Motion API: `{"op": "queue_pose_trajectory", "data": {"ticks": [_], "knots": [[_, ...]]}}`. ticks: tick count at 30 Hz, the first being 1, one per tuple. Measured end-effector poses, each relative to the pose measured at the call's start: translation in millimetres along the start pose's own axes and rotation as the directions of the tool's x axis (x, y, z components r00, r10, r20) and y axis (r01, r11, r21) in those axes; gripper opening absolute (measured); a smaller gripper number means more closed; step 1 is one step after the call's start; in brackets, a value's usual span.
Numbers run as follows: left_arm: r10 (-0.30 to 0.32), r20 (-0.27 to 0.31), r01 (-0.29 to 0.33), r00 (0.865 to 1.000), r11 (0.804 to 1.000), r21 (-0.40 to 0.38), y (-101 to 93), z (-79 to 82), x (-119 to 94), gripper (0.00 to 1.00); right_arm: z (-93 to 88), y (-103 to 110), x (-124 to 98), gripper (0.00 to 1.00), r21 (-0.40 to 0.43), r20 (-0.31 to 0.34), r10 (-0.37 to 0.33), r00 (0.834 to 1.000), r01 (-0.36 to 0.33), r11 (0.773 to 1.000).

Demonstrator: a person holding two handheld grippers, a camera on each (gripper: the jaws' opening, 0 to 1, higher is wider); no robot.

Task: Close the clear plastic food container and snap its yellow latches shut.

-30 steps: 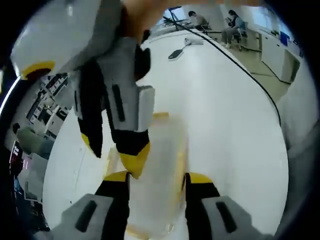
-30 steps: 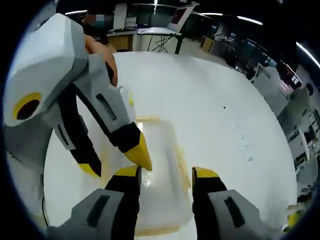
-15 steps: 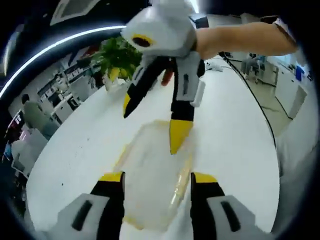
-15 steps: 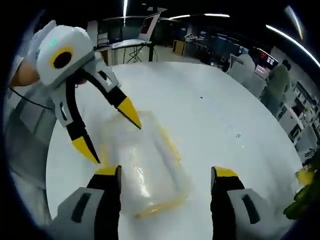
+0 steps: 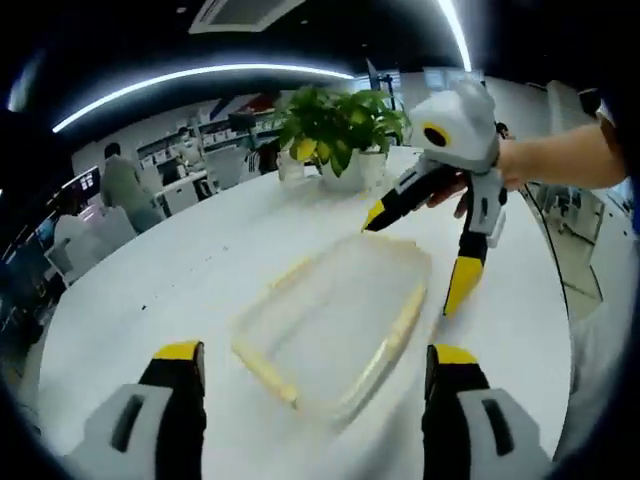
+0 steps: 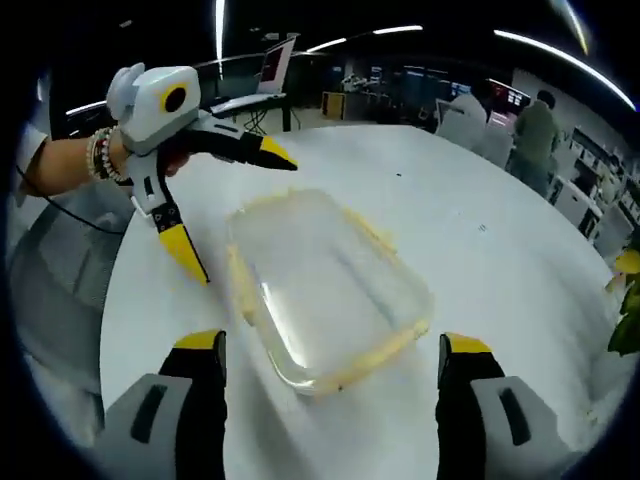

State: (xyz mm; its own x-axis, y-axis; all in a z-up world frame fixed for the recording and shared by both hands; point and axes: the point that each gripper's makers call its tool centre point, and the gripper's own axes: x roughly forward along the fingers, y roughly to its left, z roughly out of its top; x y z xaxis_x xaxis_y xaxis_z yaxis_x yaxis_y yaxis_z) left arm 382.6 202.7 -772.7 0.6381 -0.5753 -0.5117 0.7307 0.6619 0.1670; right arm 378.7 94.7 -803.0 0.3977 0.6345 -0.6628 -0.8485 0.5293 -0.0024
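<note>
A clear plastic food container [image 5: 335,325] [image 6: 325,285] with yellow latches along its edges lies lid-on upon the white table [image 5: 180,290] [image 6: 470,260]. My left gripper [image 5: 315,365] is open, its jaws wide apart on either side of the container's near end. In the right gripper view it appears as the left gripper [image 6: 235,205] at the container's far left corner. My right gripper [image 6: 330,345] is open too, held back from the near end. It shows in the left gripper view as the right gripper [image 5: 420,255], jaws spread over the container's far right corner.
A potted green plant [image 5: 340,125] stands on the table behind the container. Desks, screens and seated people fill the room around the table. A person's hand and wrist hold each gripper. The table edge curves away at the right in the left gripper view.
Both grippers have drawn back and up from the container and spread their jaws wider. Half a second ago the right gripper's jaw tip rested on the lid; now it is off to the corner.
</note>
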Motion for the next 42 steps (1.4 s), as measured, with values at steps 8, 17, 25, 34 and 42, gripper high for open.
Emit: {"op": "queue_pose_trajectory", "data": {"ticks": [8, 17, 25, 34, 42], "knots": [[0.028, -0.024, -0.031, 0.999, 0.993, -0.112, 6.1, -18.2, 10.6, 0.88, -13.5, 1.1, 4.6, 0.82, 0.054, 0.009, -0.05, 0.999, 0.049, 0.997], [-0.017, -0.066, 0.015, 0.998, 0.999, -0.031, -5.7, -21.6, 20.2, 0.79, -9.7, 0.5, 7.6, 0.66, 0.053, 0.008, -0.082, 0.997, 0.082, 0.995], [-0.015, -0.069, 0.008, 0.998, 0.995, -0.101, -1.2, -21.2, 16.0, 0.6, -3.4, 1.8, 7.8, 0.56, 0.02, 0.027, -0.112, 0.993, 0.112, 0.994], [-0.002, -0.094, -0.009, 0.996, 0.993, -0.117, 16.0, -38.1, 1.7, 0.47, 0.9, 6.4, 15.1, 0.38, 0.041, 0.044, -0.105, 0.993, 0.103, 0.994], [0.051, -0.121, -0.07, 0.991, 0.985, -0.158, 51.7, -60.0, -22.2, 0.4, 29.7, 26.2, 39.2, 0.23, 0.027, 0.093, -0.052, 0.994, 0.05, 0.998]]}}
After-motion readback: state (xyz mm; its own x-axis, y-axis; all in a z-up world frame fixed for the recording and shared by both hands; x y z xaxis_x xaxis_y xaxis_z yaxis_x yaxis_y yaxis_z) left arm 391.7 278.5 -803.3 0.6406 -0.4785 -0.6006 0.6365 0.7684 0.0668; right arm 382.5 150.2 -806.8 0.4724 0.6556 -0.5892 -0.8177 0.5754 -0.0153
